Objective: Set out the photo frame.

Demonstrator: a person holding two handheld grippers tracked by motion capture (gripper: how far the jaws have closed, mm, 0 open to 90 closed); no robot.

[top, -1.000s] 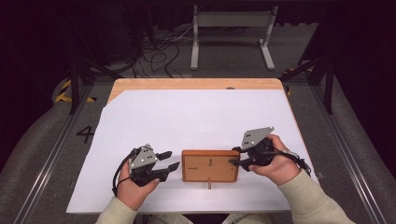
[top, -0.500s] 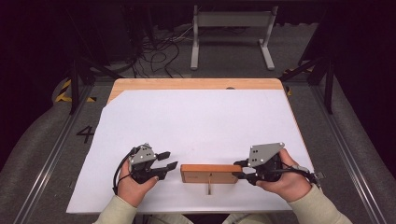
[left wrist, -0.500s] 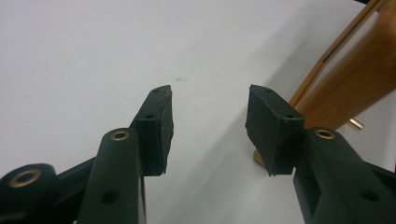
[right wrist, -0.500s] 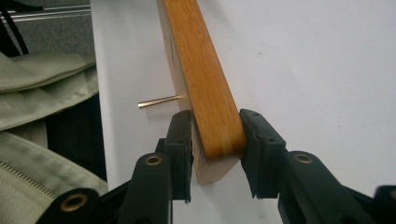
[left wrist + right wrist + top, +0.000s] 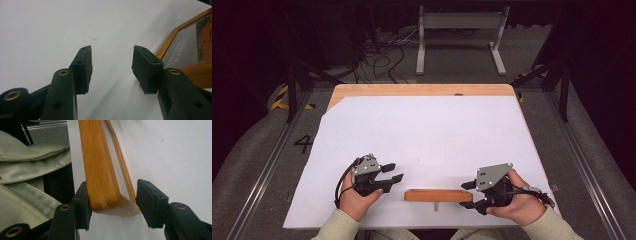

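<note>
We found the white table cover [image 5: 427,135] evenly bright, its surroundings dark; the close gripper views looked soft, with faint shadows.

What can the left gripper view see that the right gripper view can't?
Left gripper view: the picture frame from its glass front, with an orange picture, beside the open left gripper. Right gripper view: a green zipped jacket, and the frame's wooden edge between the jaws of the right gripper, which have just been opening. Both: the wooden frame and the white table cover.

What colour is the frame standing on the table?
Orange-brown wood; the picture frame shows best in the right gripper view.
</note>
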